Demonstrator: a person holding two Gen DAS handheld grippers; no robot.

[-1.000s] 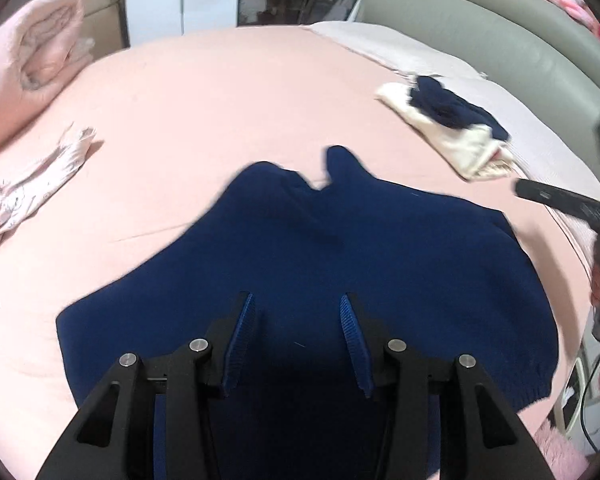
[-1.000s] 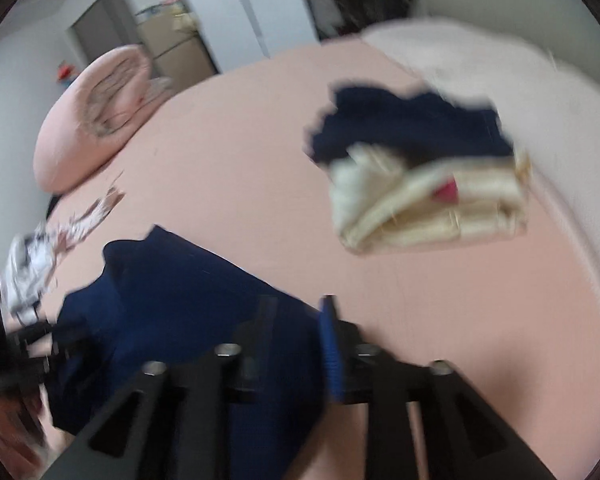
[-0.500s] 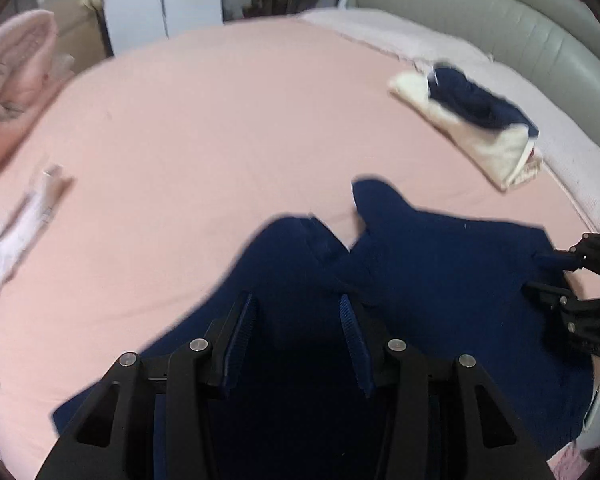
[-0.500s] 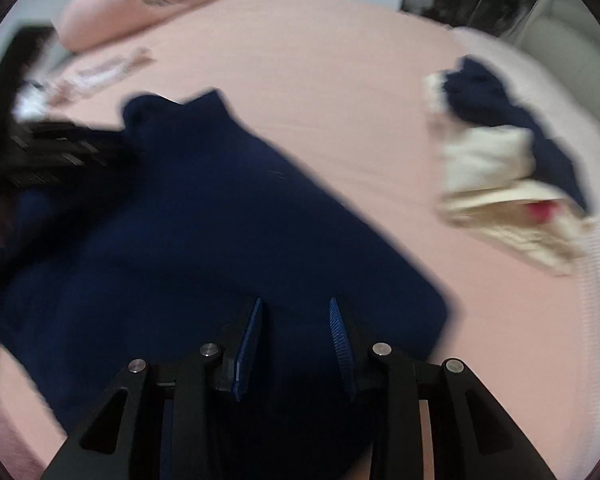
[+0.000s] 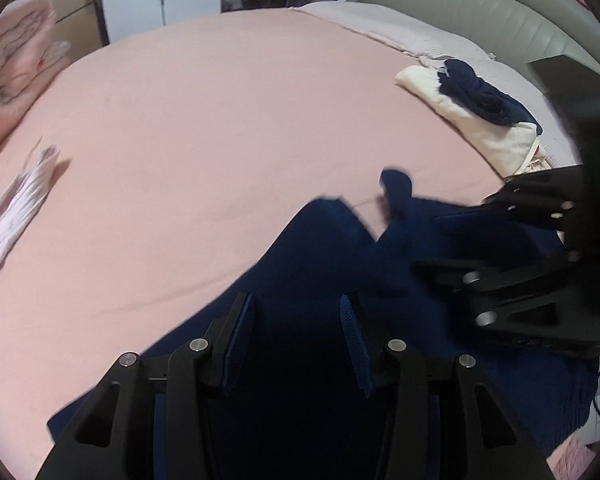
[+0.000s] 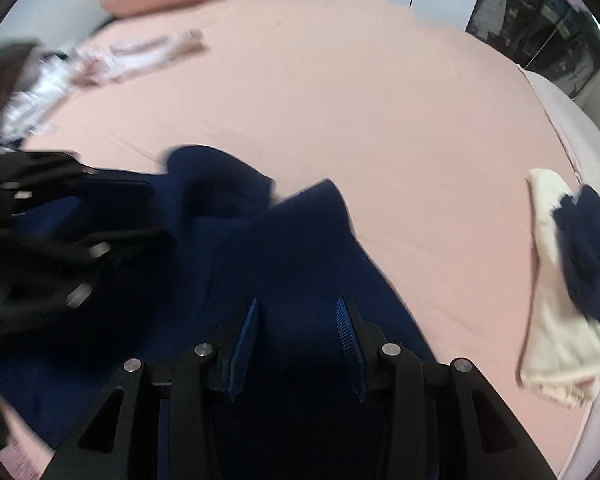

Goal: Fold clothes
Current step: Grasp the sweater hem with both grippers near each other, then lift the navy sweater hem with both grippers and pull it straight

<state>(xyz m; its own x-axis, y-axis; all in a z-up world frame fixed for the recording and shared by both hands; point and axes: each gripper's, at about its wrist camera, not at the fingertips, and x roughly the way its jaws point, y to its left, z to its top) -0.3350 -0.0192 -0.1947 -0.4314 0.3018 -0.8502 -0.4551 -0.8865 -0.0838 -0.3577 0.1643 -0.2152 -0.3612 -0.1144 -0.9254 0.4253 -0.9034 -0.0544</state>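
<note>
A dark navy garment [image 5: 324, 264] lies spread on the pink bed at its near edge; it also shows in the right wrist view [image 6: 268, 248]. My left gripper [image 5: 298, 304] is open, its blue-padded fingers hovering over the garment with nothing between them. My right gripper [image 6: 296, 308] is open over the garment too. In the left wrist view the right gripper [image 5: 444, 240] comes in from the right, close over the cloth. In the right wrist view the left gripper [image 6: 148, 208], blurred, comes in from the left.
A cream and navy pile of folded clothes [image 5: 480, 116] lies at the far right of the bed [image 5: 220, 120]. A pink-white patterned garment [image 5: 16, 208] lies at the left. A pink pillow [image 5: 12, 56] sits far left. A grey headboard [image 5: 480, 12] runs behind.
Both grippers have swung toward each other over the navy garment. The right gripper now sits far closer in the left wrist view. The garment looks more bunched toward the near edge.
</note>
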